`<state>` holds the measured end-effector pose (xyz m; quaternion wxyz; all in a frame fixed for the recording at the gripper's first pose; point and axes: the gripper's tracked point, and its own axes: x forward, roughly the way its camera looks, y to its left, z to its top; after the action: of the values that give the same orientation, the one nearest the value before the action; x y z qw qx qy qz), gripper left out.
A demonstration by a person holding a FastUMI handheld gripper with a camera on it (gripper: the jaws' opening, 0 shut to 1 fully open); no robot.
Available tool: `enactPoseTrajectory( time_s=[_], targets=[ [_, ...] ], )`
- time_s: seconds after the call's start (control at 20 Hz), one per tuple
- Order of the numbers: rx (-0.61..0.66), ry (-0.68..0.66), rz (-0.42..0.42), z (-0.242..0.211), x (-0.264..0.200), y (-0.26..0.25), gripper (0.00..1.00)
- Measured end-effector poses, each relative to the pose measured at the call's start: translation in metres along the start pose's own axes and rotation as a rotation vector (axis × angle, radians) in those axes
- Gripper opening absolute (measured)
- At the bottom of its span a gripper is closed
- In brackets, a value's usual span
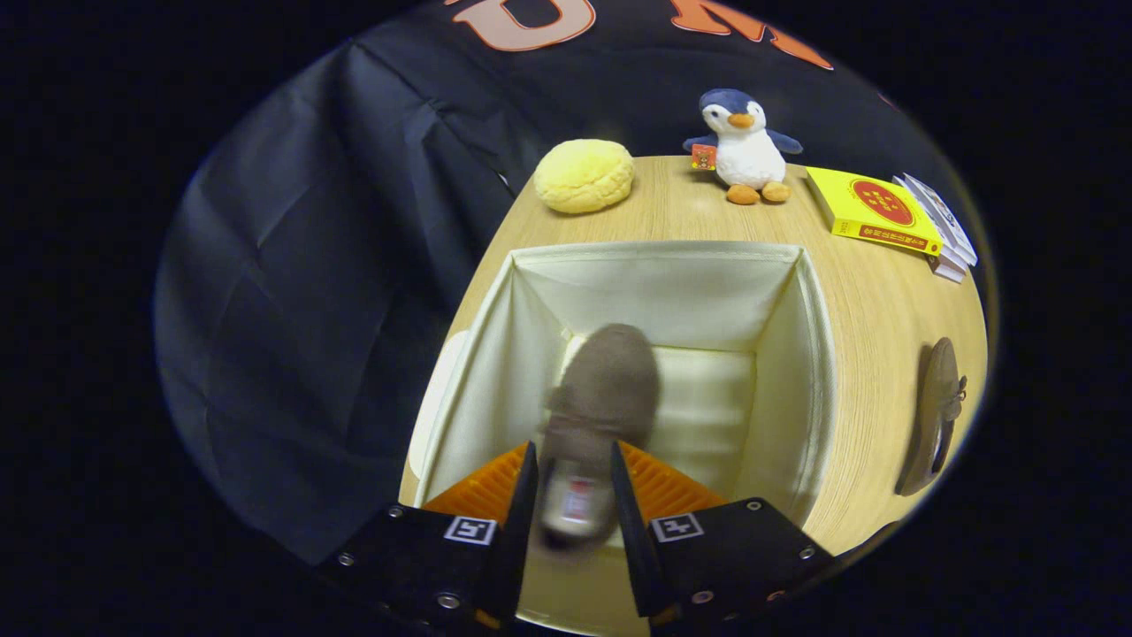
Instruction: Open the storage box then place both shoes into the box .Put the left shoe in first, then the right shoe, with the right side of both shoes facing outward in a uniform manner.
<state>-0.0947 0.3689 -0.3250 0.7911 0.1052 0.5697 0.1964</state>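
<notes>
Brown shoe (594, 416) (blurred) between tool (572, 478) fingers, over box (800, 372).

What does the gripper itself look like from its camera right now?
The gripper has two narrow, blade-like fingers reaching forward from a pair of black blocks. Each block carries a square black-and-white marker and several round silver screws. Ribbed orange plates sit outside each finger. No cables are visible.
</notes>
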Motion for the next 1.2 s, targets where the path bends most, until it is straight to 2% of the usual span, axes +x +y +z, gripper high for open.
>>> enactPoseTrajectory(
  time_s=[0.05, 0.15, 0.35, 0.45, 0.65, 0.9, 1.2],
  targets=[
    [-0.004, -0.02, 0.015, 0.005, -0.009, -0.002, 0.63],
    [-0.01, -0.059, 0.035, 0.012, -0.029, -0.011, 0.75],
    [-0.025, -0.136, 0.036, 0.02, -0.074, -0.051, 0.92],
    [-0.025, -0.172, 0.015, 0.021, -0.097, -0.081, 0.97],
    [-0.003, -0.225, -0.07, 0.014, -0.128, -0.162, 0.98],
    [-0.003, -0.222, -0.249, -0.009, -0.151, -0.292, 0.98],
    [-0.006, -0.176, -0.347, -0.048, -0.149, -0.402, 0.98]
  ],
)
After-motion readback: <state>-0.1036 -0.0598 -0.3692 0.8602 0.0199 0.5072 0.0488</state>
